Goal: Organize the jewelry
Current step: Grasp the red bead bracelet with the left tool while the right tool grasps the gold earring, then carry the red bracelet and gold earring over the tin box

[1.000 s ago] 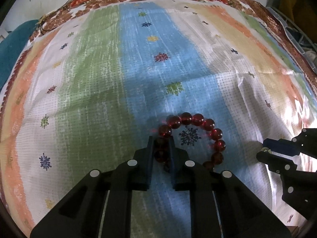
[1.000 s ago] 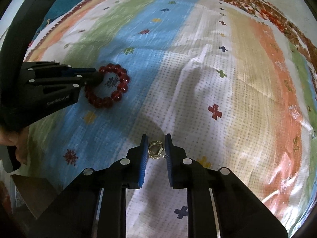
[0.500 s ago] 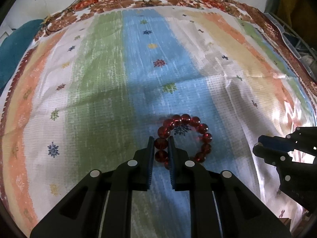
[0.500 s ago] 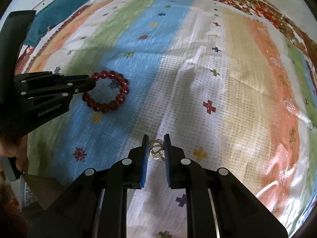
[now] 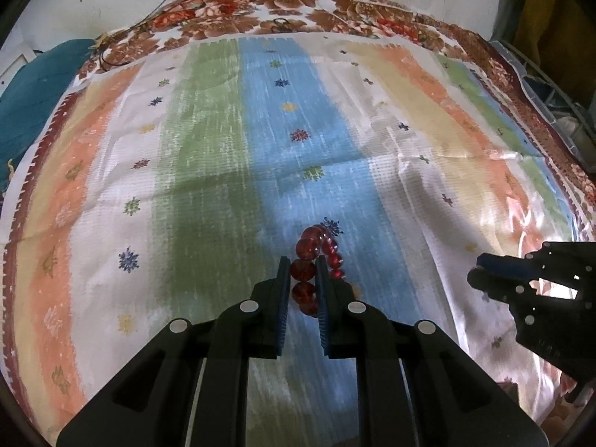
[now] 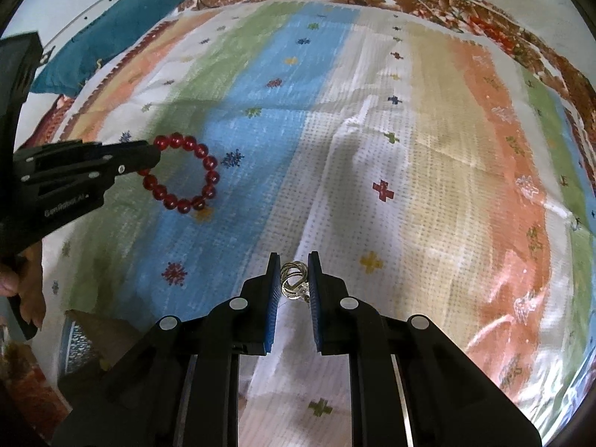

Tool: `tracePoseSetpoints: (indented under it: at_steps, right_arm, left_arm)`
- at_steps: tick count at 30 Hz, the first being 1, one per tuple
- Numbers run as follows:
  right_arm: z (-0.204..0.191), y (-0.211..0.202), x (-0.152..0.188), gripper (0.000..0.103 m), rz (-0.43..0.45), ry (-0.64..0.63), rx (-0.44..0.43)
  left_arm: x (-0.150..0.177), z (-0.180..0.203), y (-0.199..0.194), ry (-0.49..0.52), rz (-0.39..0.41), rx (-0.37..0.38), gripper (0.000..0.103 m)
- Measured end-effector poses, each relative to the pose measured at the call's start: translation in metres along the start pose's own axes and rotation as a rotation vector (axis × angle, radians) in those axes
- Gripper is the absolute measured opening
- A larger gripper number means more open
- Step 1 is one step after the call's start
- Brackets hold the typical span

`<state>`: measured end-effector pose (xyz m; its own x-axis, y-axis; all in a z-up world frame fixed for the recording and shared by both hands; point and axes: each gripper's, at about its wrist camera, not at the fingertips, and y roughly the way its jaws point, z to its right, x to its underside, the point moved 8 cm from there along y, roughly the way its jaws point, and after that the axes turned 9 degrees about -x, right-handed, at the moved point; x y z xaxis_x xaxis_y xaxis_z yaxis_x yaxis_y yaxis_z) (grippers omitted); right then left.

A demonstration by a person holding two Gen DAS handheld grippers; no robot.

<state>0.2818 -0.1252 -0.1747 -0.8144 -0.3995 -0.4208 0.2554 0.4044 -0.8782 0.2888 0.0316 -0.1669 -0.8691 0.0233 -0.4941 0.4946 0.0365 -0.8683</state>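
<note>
We see a bracelet [image 5: 314, 260] of dark red round beads pinched at one side by the left tool [image 5: 301, 279], whose two fingers are clenched on a couple of its beads. In the right wrist view the rest of the bracelet [image 6: 193, 177] hangs out from the left tool [image 6: 149, 158] as an open loop over the blue stripe of the cloth [image 6: 372, 149]; whether its low beads touch the cloth we cannot tell. From the left wrist view the loop is seen edge on, running away from the fingertips.

The right tool [image 6: 292, 272] grips a small silvery ring [image 6: 294, 281] of several wire bands between its blue-padded fingers, over a white stripe near the near edge of the cloth. In the left wrist view the right tool [image 5: 484, 272] shows at the right side, well apart from the bracelet, its catch too small to see there.

The striped cloth [image 5: 223, 149] in green, blue, white, tan and orange, with small flower and cross marks and a brown floral border, covers the surface under both tools. A teal fabric [image 6: 111, 26] lies beyond its far left corner.
</note>
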Motion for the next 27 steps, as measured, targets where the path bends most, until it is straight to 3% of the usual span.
tracePoseSetpoints:
  at_steps: [13, 19, 27]
  right_arm:
    - [-0.025, -0.043, 0.007, 0.016, 0.072, 0.001, -0.002]
    - [-0.031, -0.053, 0.01, 0.016, 0.095, -0.018, 0.022]
    - [-0.04, -0.073, 0.014, 0.016, 0.138, -0.018, 0.019]
  left_arm:
    - [0.011, 0.003, -0.039, -0.002, 0.045, -0.001, 0.013]
    - [0.018, 0.014, -0.052, 0.047, 0.073, -0.013, 0.013]
    - [0.026, 0.016, -0.079, 0.036, 0.104, 0.021, 0.013]
